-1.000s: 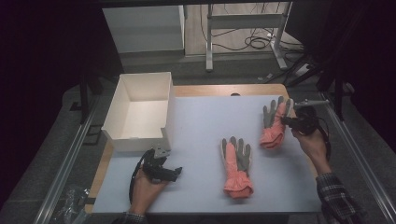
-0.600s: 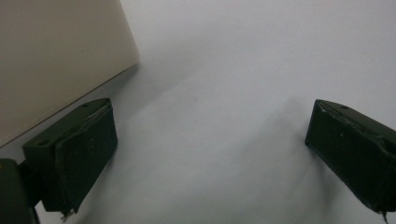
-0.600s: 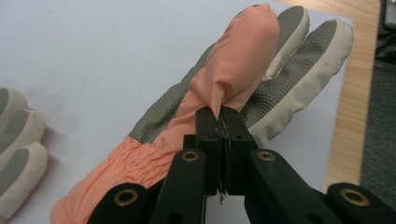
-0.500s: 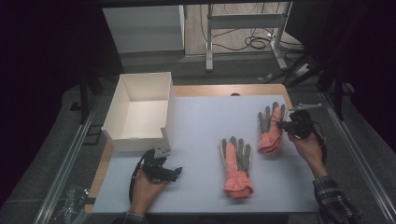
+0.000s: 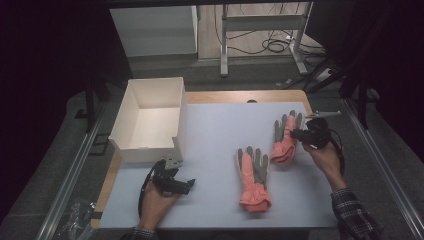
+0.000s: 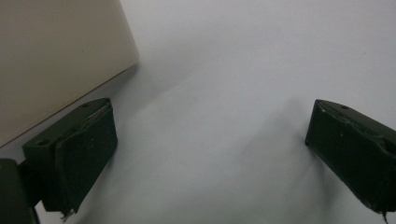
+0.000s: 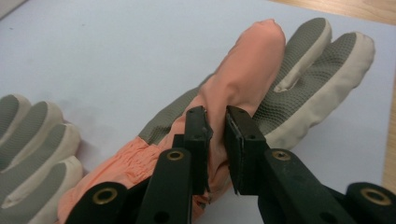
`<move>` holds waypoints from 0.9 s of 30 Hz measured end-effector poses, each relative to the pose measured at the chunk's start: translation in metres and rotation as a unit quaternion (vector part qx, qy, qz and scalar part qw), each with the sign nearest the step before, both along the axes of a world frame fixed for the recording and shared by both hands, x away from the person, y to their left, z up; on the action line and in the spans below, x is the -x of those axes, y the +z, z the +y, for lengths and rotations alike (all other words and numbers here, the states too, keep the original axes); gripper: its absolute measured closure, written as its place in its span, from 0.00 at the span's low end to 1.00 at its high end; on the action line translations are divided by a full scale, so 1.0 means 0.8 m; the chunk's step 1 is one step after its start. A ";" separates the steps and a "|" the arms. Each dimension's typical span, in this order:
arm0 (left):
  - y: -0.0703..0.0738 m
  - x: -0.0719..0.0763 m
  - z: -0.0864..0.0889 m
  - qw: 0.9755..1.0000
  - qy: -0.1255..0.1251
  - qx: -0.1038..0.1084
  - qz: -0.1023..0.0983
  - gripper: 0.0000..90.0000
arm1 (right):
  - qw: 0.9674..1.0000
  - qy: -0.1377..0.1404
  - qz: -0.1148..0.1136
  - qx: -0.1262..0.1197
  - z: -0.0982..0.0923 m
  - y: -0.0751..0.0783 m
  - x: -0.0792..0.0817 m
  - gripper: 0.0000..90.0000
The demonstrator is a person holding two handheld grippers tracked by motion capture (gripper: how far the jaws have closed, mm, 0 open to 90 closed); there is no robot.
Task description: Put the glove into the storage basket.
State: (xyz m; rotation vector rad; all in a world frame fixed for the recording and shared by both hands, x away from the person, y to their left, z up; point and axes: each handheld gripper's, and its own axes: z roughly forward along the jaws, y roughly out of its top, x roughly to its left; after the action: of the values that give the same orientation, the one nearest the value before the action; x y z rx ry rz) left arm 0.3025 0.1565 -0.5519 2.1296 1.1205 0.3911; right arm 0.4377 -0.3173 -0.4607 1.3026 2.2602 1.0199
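Nearest the front edge of the surface (image 5: 210, 210), toward its left corner, the left gripper (image 5: 181, 185) is seen resting low, just in front of the white box (image 5: 150, 117); its jaws are spread wide over bare mat, with nothing between them, and only the box wall stands beside one of them in the left gripper view.

A little farther in, near the middle, the second glove (image 5: 253, 177) lies flat, cuff toward the front edge and fingers toward the back.

Farther still, by the right edge, the right gripper (image 5: 295, 134) is found at the first glove (image 5: 285, 142). In the right gripper view a raised fold of its orange fabric (image 7: 233, 88) stands between the jaws, which have just been opening; a narrow gap remains and the fold is judged loosely held at most. The glove's long axis runs from the cuff, low and toward the front, up to the grey fingertips pointing at the back edge. The right hand (image 5: 322, 157) is much the nearer to it, so any regrasp is judged to fall to that side.
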 end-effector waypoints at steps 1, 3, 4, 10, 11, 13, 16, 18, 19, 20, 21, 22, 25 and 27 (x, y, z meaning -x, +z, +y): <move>0.000 0.000 0.000 1.000 0.000 0.000 0.000 0.02 | 1.000 0.002 0.001 -0.002 0.001 0.001 0.000 0.86; 0.000 0.000 0.000 1.000 0.000 0.000 0.000 0.02 | 1.000 0.005 -0.002 -0.005 0.008 0.002 -0.002 0.85; 0.000 0.000 0.000 1.000 0.000 0.000 0.000 0.02 | 1.000 0.006 -0.003 -0.005 0.010 0.003 -0.003 0.85; 0.000 0.000 0.000 1.000 0.000 0.000 0.000 0.02 | 1.000 0.024 -0.008 -0.017 0.034 0.012 -0.010 0.82; 0.000 0.000 0.000 1.000 0.000 0.000 0.000 0.02 | 1.000 0.024 -0.008 -0.017 0.034 0.012 -0.010 0.82; 0.000 0.000 0.000 1.000 0.000 0.000 0.000 0.02 | 0.999 0.037 -0.011 -0.019 0.053 0.016 -0.015 0.80; 0.000 0.000 0.000 1.000 0.000 0.000 0.000 0.02 | 0.998 0.053 -0.013 -0.018 0.073 0.017 -0.020 0.78; 0.000 0.000 0.000 1.000 0.000 -0.001 0.000 0.02 | 0.998 0.064 -0.011 -0.018 0.089 0.016 -0.024 0.76; 0.000 0.000 0.000 1.000 0.000 -0.001 0.000 0.02 | 0.997 0.070 -0.010 -0.017 0.098 0.014 -0.026 0.75; 0.000 0.000 0.000 1.000 0.000 -0.001 0.000 0.02 | 0.997 0.076 -0.009 -0.015 0.106 0.013 -0.027 0.75; 0.000 0.000 0.000 1.000 0.000 -0.001 0.000 0.02 | 0.997 0.081 -0.008 -0.013 0.114 0.011 -0.029 0.74; 0.000 0.000 0.000 1.000 -0.001 -0.001 0.000 0.02 | 0.996 0.086 -0.008 -0.012 0.121 0.011 -0.030 0.73; 0.000 0.000 0.001 1.000 -0.003 -0.004 0.001 0.02 | 0.995 0.095 -0.009 -0.011 0.132 0.011 -0.032 0.71; 0.000 0.000 0.001 1.000 -0.003 -0.004 0.001 0.02 | 0.995 0.100 -0.013 -0.012 0.140 0.016 -0.034 0.70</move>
State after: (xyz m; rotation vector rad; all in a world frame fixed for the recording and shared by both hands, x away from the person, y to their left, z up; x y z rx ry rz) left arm 0.3025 0.1570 -0.5516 2.1393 1.1150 0.3920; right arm 0.4647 -0.2049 -0.4480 1.0799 2.4032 1.1262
